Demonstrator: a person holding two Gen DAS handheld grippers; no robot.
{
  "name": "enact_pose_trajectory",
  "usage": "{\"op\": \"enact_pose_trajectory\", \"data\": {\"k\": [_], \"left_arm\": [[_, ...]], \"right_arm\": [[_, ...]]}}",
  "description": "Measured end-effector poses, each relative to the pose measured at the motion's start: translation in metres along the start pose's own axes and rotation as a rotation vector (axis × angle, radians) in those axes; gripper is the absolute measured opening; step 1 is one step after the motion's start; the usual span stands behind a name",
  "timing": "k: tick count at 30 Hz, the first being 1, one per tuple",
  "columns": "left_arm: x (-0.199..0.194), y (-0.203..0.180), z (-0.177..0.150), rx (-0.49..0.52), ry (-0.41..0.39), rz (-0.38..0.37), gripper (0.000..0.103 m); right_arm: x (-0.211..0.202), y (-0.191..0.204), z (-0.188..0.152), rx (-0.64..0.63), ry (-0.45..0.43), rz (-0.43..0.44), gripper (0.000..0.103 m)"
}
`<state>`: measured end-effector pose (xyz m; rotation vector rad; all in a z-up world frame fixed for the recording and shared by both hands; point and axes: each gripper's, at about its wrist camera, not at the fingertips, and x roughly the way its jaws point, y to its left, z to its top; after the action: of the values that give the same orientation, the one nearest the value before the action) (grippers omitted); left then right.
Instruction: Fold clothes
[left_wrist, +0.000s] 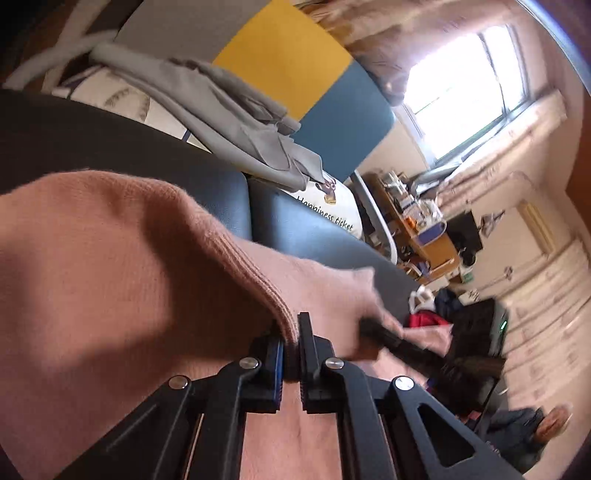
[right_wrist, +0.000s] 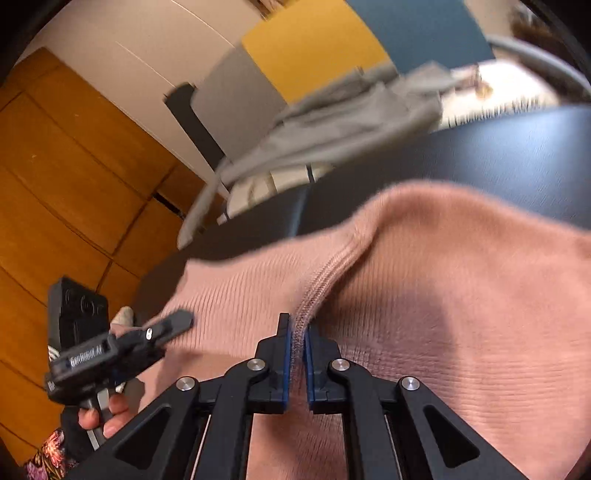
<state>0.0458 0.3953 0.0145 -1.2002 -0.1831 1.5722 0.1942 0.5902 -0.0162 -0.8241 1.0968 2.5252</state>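
A pink knitted garment (left_wrist: 122, 266) lies over a dark blue padded surface (left_wrist: 295, 229). My left gripper (left_wrist: 291, 332) is shut on its ribbed edge, which runs down between the two black jaws. In the right wrist view the same pink garment (right_wrist: 443, 295) fills the lower right, and my right gripper (right_wrist: 298, 328) is shut on a ribbed seam pinched between its blue pads. The right gripper (left_wrist: 391, 339) shows blurred in the left wrist view, at the garment's far edge. The left gripper (right_wrist: 173, 325) appears at lower left in the right wrist view, held by a hand (right_wrist: 107, 417).
A grey garment (left_wrist: 229, 114) lies crumpled on a white printed cushion (left_wrist: 332, 206) beyond the dark surface (right_wrist: 498, 158). Yellow and blue panels (left_wrist: 284, 55) stand behind. A cluttered wooden desk (left_wrist: 421, 229) and a bright window (left_wrist: 465, 88) are further off. An orange wooden floor (right_wrist: 66, 177) lies to the left.
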Motion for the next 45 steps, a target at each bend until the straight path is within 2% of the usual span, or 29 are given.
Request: {"op": "enact_pose_trajectory", "data": {"k": [4, 7, 11, 13, 14, 15, 16, 18, 19, 21, 23, 25, 27, 28, 31, 33, 34, 37, 39, 41, 43, 44, 45], "left_arm": [[0.016, 0.023, -0.022, -0.036, 0.062, 0.051, 0.005], [0.017, 0.036, -0.028, -0.083, 0.012, 0.005, 0.006], [0.017, 0.033, -0.032, -0.021, -0.007, 0.010, 0.007], [0.012, 0.032, -0.033, -0.024, -0.012, 0.022, 0.007], [0.007, 0.028, -0.034, -0.012, -0.022, 0.055, 0.009], [0.000, 0.024, -0.035, 0.005, -0.040, 0.093, 0.016], [-0.010, 0.017, -0.034, 0.047, -0.091, 0.150, 0.018], [-0.030, 0.003, -0.032, 0.126, -0.190, 0.255, 0.018], [-0.034, -0.001, -0.029, 0.147, -0.223, 0.271, 0.018], [-0.022, -0.011, -0.013, 0.186, -0.237, 0.284, 0.020], [-0.005, -0.017, 0.002, 0.228, -0.226, 0.305, 0.020], [0.024, -0.017, 0.014, 0.303, -0.183, 0.370, 0.020], [0.049, -0.005, 0.019, 0.344, -0.120, 0.488, 0.020], [0.056, 0.007, 0.022, 0.309, -0.079, 0.489, 0.021], [0.046, 0.029, 0.029, 0.211, -0.104, 0.387, 0.018], [0.042, 0.039, 0.030, 0.167, -0.116, 0.335, 0.017], [0.039, 0.042, 0.030, 0.153, -0.119, 0.318, 0.016], [0.033, 0.055, 0.031, 0.081, -0.127, 0.235, 0.012], [0.026, 0.067, 0.034, 0.010, -0.130, 0.177, 0.007], [0.015, 0.068, 0.034, -0.019, -0.161, 0.202, 0.006], [0.003, 0.063, 0.031, -0.015, -0.195, 0.262, 0.018], [-0.004, 0.057, 0.027, -0.001, -0.212, 0.270, 0.019], [-0.010, 0.051, 0.023, 0.013, -0.229, 0.273, 0.019]], "right_arm": [[-0.007, -0.007, -0.010, -0.004, 0.026, -0.025, 0.007], [0.001, -0.019, -0.023, 0.012, 0.052, -0.043, 0.007], [0.004, -0.030, -0.032, 0.041, 0.021, -0.025, 0.006], [0.003, -0.036, -0.034, 0.077, 0.006, -0.004, 0.005], [0.002, -0.040, -0.034, 0.102, 0.000, 0.010, 0.005], [-0.001, -0.042, -0.034, 0.109, -0.002, 0.013, 0.007], [-0.004, -0.041, -0.034, 0.106, -0.002, 0.009, 0.009], [-0.018, -0.033, -0.031, 0.051, -0.029, -0.059, 0.018], [-0.026, -0.027, -0.027, 0.005, -0.061, -0.095, 0.018], [-0.042, -0.010, -0.012, -0.105, -0.137, -0.142, 0.018], [-0.044, 0.006, 0.006, -0.206, -0.168, -0.176, 0.018], [-0.023, 0.017, 0.026, -0.290, -0.133, -0.212, 0.018], [-0.001, 0.012, 0.036, -0.327, -0.073, -0.261, 0.018], [0.013, 0.002, 0.038, -0.329, -0.029, -0.304, 0.017], [0.020, -0.038, 0.040, -0.200, -0.026, -0.320, 0.014], [0.010, -0.064, 0.043, -0.040, -0.064, -0.275, 0.000], [0.008, -0.071, 0.042, 0.011, -0.081, -0.258, 0.000], [0.008, -0.073, 0.041, 0.038, -0.101, -0.251, 0.000], [0.011, -0.064, 0.041, 0.007, -0.101, -0.285, 0.000], [0.015, -0.057, 0.040, -0.019, -0.094, -0.313, 0.000], [0.014, -0.052, 0.042, -0.036, -0.091, -0.336, 0.000], [0.010, -0.045, 0.041, -0.064, -0.097, -0.357, 0.001], [0.004, -0.035, 0.040, -0.105, -0.106, -0.384, 0.008]]}}
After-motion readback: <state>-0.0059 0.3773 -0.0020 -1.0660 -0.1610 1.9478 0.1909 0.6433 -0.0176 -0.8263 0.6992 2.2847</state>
